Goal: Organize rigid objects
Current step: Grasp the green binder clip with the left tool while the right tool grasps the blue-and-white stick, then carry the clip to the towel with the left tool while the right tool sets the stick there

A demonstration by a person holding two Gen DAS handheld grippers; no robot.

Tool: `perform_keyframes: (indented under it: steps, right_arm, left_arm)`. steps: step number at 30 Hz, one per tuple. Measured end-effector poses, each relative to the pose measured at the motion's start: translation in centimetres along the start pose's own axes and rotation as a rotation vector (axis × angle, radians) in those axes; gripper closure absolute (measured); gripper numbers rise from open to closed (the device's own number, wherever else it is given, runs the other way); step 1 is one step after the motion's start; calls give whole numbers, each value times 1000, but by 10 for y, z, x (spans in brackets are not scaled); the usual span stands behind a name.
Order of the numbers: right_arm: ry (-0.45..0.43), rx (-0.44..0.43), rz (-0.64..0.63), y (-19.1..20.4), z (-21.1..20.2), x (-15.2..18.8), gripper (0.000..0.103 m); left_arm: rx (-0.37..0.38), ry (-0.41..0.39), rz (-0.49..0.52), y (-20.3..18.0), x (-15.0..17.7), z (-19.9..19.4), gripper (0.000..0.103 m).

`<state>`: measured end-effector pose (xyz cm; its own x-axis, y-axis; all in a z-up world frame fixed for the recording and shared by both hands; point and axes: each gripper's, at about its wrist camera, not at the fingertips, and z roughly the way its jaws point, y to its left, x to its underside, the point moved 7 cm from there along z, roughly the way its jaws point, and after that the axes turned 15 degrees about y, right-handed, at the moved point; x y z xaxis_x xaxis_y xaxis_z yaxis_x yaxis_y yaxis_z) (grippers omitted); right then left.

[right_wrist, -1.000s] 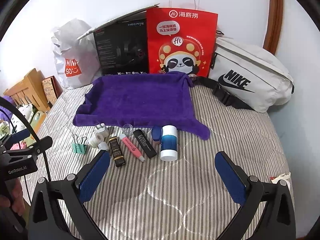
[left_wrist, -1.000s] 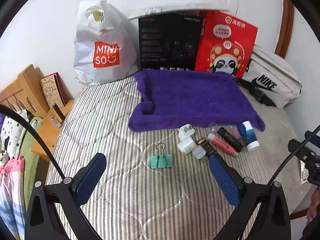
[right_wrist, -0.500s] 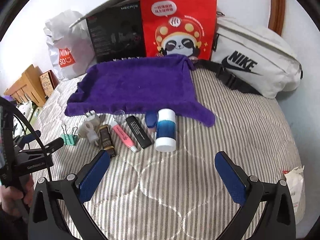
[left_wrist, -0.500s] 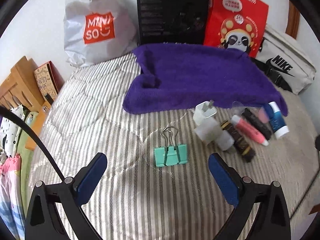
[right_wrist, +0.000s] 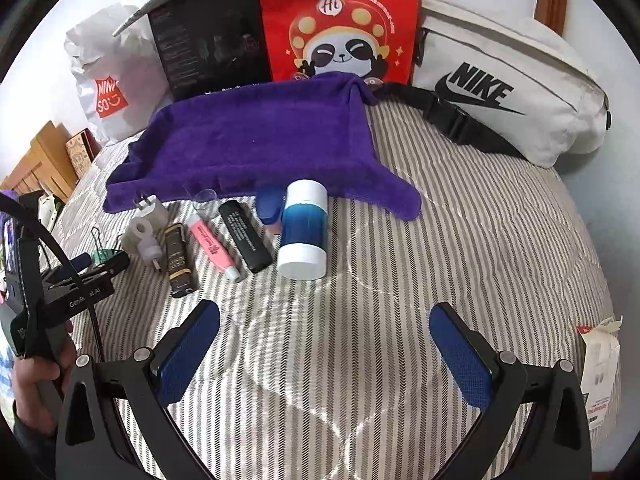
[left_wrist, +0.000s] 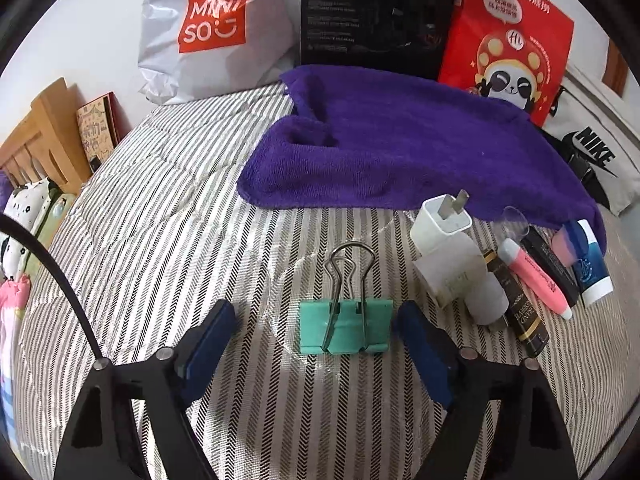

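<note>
A green binder clip (left_wrist: 346, 326) lies on the striped bed between the open fingers of my left gripper (left_wrist: 316, 338), which do not touch it. To its right lie a white charger plug (left_wrist: 440, 224), a white roll (left_wrist: 460, 276), a dark tube (left_wrist: 520, 312), a pink tube (left_wrist: 536, 276) and a blue-white bottle (left_wrist: 592, 268). In the right wrist view my right gripper (right_wrist: 324, 344) is open and empty, just in front of the blue-white bottle (right_wrist: 305, 228), a black stick (right_wrist: 246, 236) and the pink tube (right_wrist: 214, 246). The left gripper (right_wrist: 80, 276) shows at the left there.
A purple towel (left_wrist: 400, 148) is spread behind the items. Against the wall stand a Miniso bag (left_wrist: 208, 28), a black box (left_wrist: 372, 12), a red panda bag (right_wrist: 340, 20) and a white Nike bag (right_wrist: 508, 84). A wooden headboard (left_wrist: 36, 140) is at the left.
My left gripper has moved forward and down so the binder clip now lies between its fingers. My right gripper has moved closer to the bottle and tubes.
</note>
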<state>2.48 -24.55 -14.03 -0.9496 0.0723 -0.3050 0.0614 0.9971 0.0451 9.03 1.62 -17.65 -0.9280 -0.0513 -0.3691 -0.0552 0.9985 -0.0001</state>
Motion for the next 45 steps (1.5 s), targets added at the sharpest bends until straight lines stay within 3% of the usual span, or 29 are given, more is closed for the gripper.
perform_keyframes:
  steps: [2,6,11,15,20,22,26,28,31,41,45]
  right_arm:
    - [3,-1,5,-3,4,-1,0]
    - [-1,-10,26,-8,12,-7,0]
    - [-15,-47,44,-8,20,-24,5]
    - [-25,-52,40,-7,28,-40,8]
    - [-12,-68,-26,2,46,-51,24]
    - [-1,-56,-52,5,54,-52,28]
    - [31,-28,-81,9,73,-54,44]
    - [30,-23,-95,10,78,-55,46]
    - [13,-11,-147,14,76,-55,66]
    - [12,16,-165,17,80,-59,67]
    - [26,-31,-133,12,75,-53,67]
  left_arm:
    - [2,-20,9,1,1,-1,31]
    - [20,-43,18,1,0,-6,64]
    - [50,-46,15,3,-2,-6,64]
    - [17,-44,29,0,-1,-5,64]
    - [20,-44,29,1,-1,-5,63]
    - [11,-44,33,0,-1,-5,63]
    - [14,-44,31,1,0,-5,63]
    - [12,-44,32,0,-1,-5,63]
    - [14,-44,31,1,0,-5,63]
    - [13,-44,31,0,-1,-5,63]
    - [27,-44,32,1,-1,-5,64]
